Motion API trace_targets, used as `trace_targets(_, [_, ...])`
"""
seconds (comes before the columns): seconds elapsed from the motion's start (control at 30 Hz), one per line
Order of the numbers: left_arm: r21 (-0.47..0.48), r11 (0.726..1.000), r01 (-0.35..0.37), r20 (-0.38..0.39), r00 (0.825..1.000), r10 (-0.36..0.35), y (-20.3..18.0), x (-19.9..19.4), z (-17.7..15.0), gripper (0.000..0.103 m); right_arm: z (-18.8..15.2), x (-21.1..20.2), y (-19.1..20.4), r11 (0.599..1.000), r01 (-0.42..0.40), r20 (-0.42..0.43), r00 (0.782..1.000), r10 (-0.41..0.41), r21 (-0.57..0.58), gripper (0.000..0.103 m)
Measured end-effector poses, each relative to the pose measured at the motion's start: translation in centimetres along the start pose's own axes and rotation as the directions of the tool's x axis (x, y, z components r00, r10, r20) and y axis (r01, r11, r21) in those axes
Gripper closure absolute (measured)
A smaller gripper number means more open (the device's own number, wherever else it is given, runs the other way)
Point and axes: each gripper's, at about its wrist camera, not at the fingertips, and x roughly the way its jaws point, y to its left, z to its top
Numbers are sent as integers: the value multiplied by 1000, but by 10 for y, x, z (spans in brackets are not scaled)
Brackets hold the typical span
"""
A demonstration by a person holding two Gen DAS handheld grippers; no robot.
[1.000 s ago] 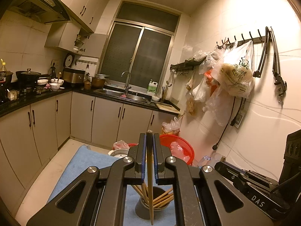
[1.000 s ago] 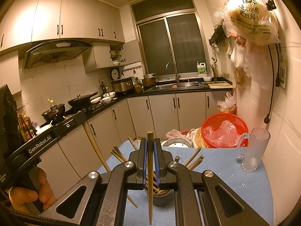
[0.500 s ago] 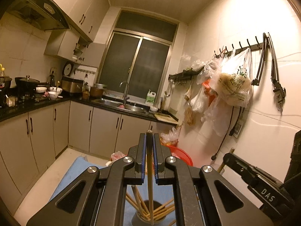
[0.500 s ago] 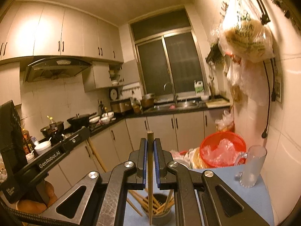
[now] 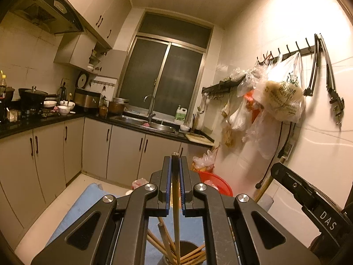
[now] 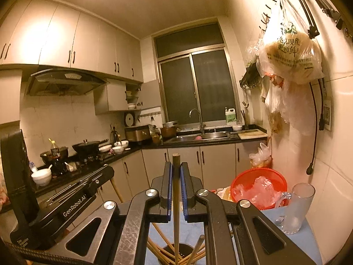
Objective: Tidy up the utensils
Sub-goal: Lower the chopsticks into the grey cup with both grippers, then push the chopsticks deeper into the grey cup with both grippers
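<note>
a: left wrist view first. left gripper jaws clamped on a wooden chopstick, stick upright between the blue pads, top end poking just above the jaw tips, lower end reaching down into the dark utensil cup.

b: cup contents?

a: several more chopsticks leaning fanned out inside, cup standing on the blue-covered bench. red basket beyond the bench by the wall. black body of the other gripper, marked "das", at right edge.

b: background, quick.

a: sink under the dark window, range hood upper left, plastic bags hanging on wall hooks.

b: right wrist view.

a: right gripper jaws also closed tight on a second chopstick, held vertical, tip above the jaws, bottom end down in the same cup. loose sticks splayed in the cup around it.

b: rest of the bench?

a: glass mug standing at the right on the blue cover, near the wall, well apart from the cup. red basket with clear plastic in it just behind the mug. left gripper body labelled "genrobot.ai" at lower left, stick angled below it. hand on it not visible.
</note>
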Motion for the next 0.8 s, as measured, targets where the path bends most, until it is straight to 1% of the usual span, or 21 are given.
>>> trace_targets(0.23, [-1,1000,-3,-52,999,3,8,12,-16,97,-16,13,-1,1000,1,-44,999,-2,-18,96])
trace_targets(0.43, [18,1000,14,-98,995,-12,9,8,-18,97,-27,4,3,997,22,-52,998,-26,-78,96])
trace_targets(0.6, [40,999,25,-130,991,-20,4,0,-18,97,-32,0,-5,998,28,-73,997,-33,-56,96])
trace_targets(0.73, [58,998,23,-172,985,-13,-4,1,-22,97,-37,2,-12,999,28,-117,993,-30,-18,96])
trace_targets(0.8, [69,997,18,-181,983,-5,-8,1,-22,97,-41,4,-14,1000,30,-136,990,-31,-9,96])
